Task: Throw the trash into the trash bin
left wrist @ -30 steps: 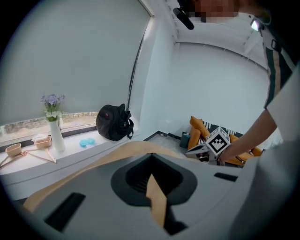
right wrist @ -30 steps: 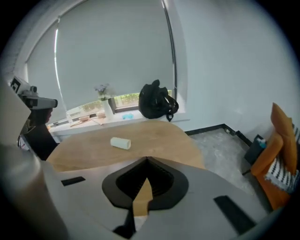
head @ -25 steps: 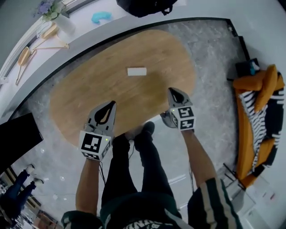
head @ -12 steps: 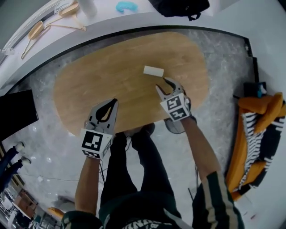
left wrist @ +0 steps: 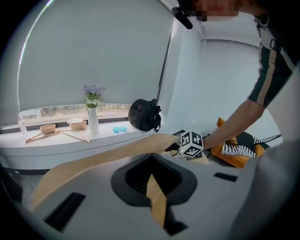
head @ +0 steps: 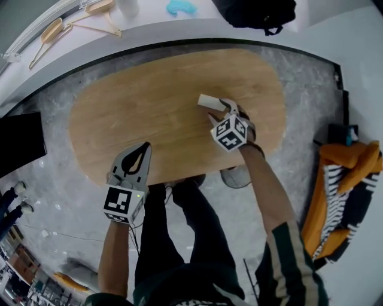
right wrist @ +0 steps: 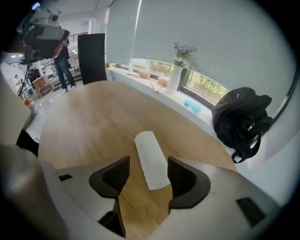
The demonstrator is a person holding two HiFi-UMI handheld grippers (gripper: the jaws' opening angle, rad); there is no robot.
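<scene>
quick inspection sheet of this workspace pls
surface: oval wood table, bare but for the trash
job's things: white trash lies flat on the table; bin not made out
clutter: nothing seen on the table
grippers: right gripper jaws opening, astride the trash, not pressing it; left gripper shut, empty, over the table's near edge
cables: nothing seen
surroundings: sill with hangers, vase, black bag; orange striped seat on the floor

The trash (right wrist: pixel 150 157) is white, the table (head: pixel 149 113) tan wood-grain, the floor (head: pixel 72 197) mottled grey, the bag (head: pixel 257 11) black
</scene>
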